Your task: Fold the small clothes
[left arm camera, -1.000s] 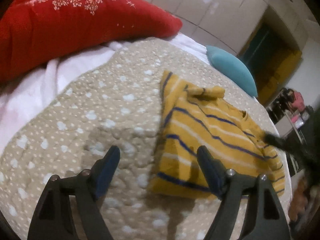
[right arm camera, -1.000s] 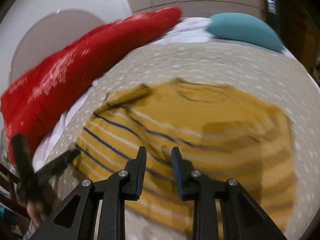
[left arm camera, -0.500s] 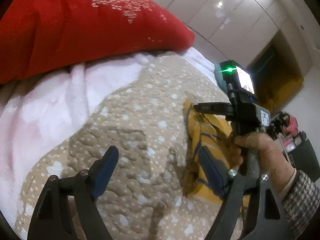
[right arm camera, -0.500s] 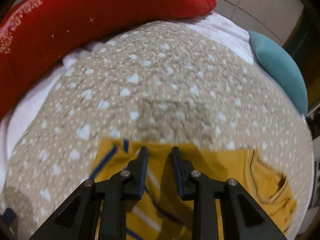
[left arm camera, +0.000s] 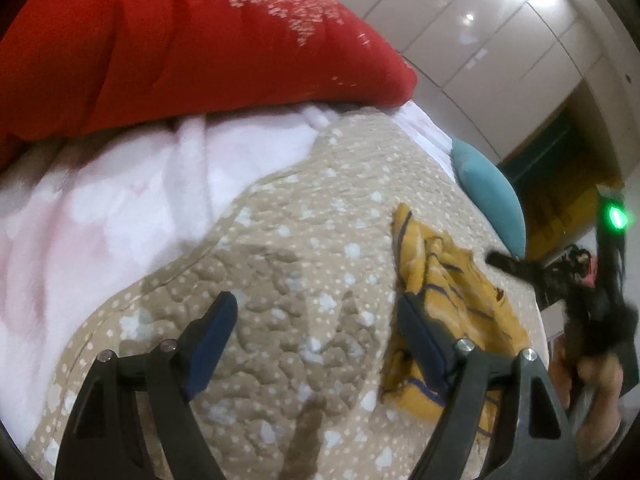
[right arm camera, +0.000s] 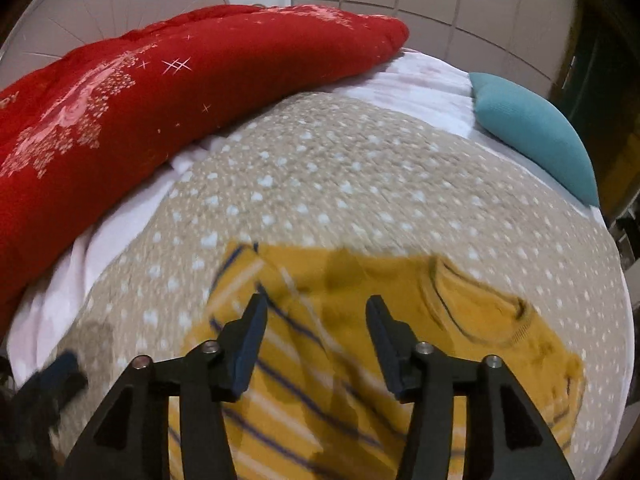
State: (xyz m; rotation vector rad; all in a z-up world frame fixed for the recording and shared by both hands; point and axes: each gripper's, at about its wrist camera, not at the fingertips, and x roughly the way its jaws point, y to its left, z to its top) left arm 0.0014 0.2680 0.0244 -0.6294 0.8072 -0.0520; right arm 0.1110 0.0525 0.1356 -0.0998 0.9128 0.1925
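A small yellow shirt with blue and white stripes (right arm camera: 360,344) lies folded on the beige dotted quilt (right arm camera: 360,176). My right gripper (right arm camera: 316,316) is open and empty just above the shirt's near part. My left gripper (left arm camera: 316,320) is open and empty over the quilt, with the shirt (left arm camera: 448,288) just beyond its right finger. The right gripper (left arm camera: 560,280) shows blurred at the right edge of the left wrist view, held by a hand. The left gripper's finger (right arm camera: 60,372) shows at the lower left of the right wrist view.
A large red duvet (left arm camera: 180,48) (right arm camera: 140,100) lies along the far left of the bed on a white and pink sheet (left arm camera: 120,208). A teal pillow (right arm camera: 540,136) (left arm camera: 492,196) sits at the far right. White wardrobe doors (left arm camera: 480,32) stand behind.
My right gripper's jaws have opened from nearly shut and it has pulled back over the shirt. The left gripper has stayed open and tilted a little.
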